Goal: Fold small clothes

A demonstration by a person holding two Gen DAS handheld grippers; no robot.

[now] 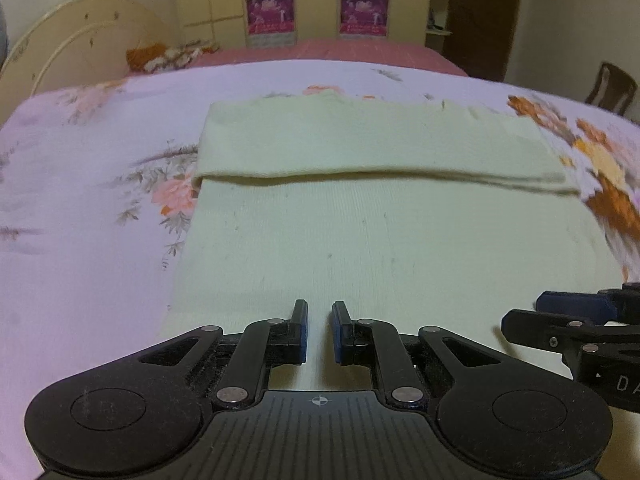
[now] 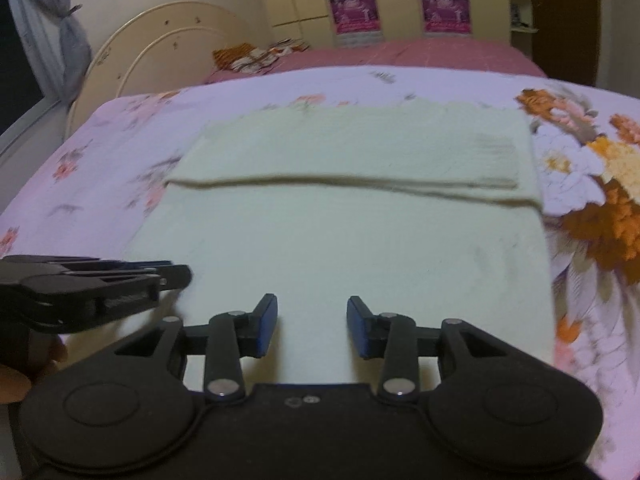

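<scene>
Cream cloth [image 1: 360, 240] folded, crease running left-right; both grippers' fingers [image 1: 300, 328] [image 2: 266, 324] apart

Your left tool [image 1: 319, 330] is matte black with silver rivets, blue pads and a ribbed base bearing a crosshair mark. Your right tool [image 2: 312, 330] matches, with wider-set pads.

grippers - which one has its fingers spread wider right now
The right gripper: a wide gap of cream cloth shows between its blue pads. The left gripper leaves only a narrow slit. Both hover over the cloth's near edge, gripping nothing.
</scene>
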